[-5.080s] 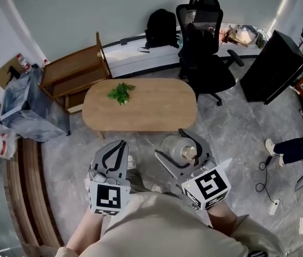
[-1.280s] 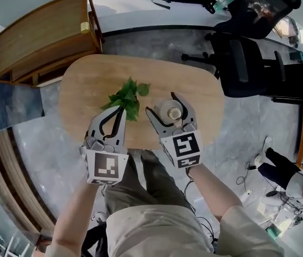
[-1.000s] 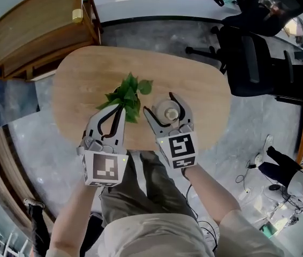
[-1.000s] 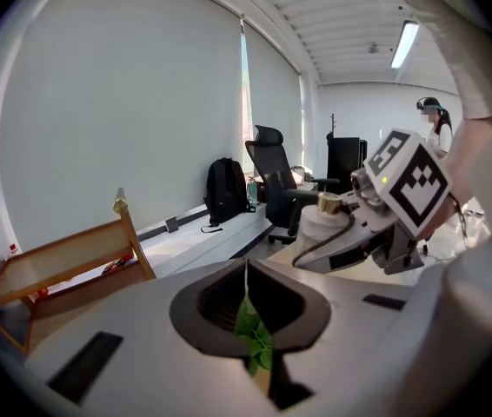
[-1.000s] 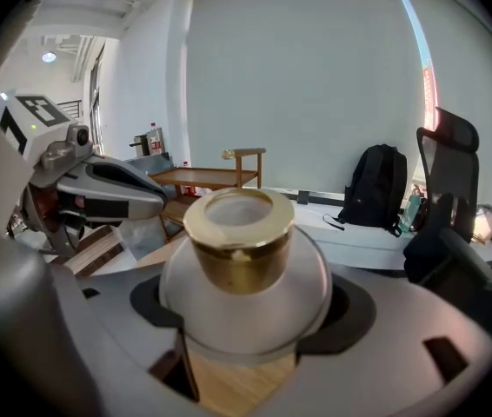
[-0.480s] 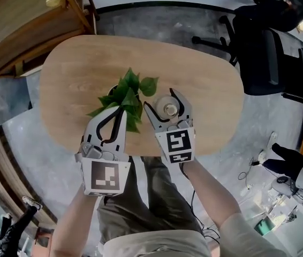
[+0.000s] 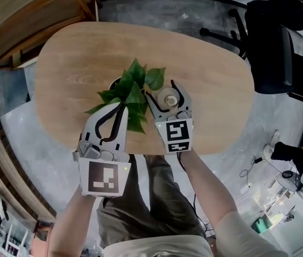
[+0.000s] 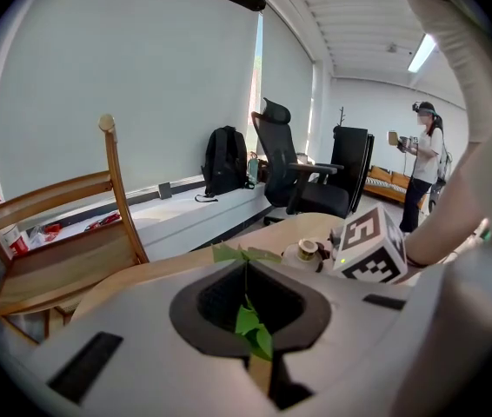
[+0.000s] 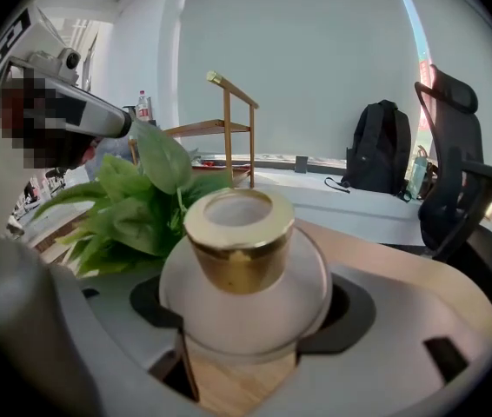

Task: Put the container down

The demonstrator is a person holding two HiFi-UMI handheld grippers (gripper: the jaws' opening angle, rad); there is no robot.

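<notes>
Container upright in the right hand-held gripper, tabletop straight below it

The left hand-held gripper [image 7: 120, 108] has its jaws together, with a leaf of the plant [image 7: 135, 87] showing through their loop. Just beside the plant, at its three o'clock, the right hand-held gripper [image 7: 162, 90] clamps the round white container [image 7: 167, 97], gold neck up, contents unseen. Bare tabletop [image 7: 76, 63] lies beneath and toward one o'clock.

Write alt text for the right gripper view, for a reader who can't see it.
The right hand-held gripper is shut on a round white container with a gold neck, held over a wooden table. A green leafy plant sits close by at the picture's left; a wooden rack, a black backpack and a black office chair are behind.
</notes>
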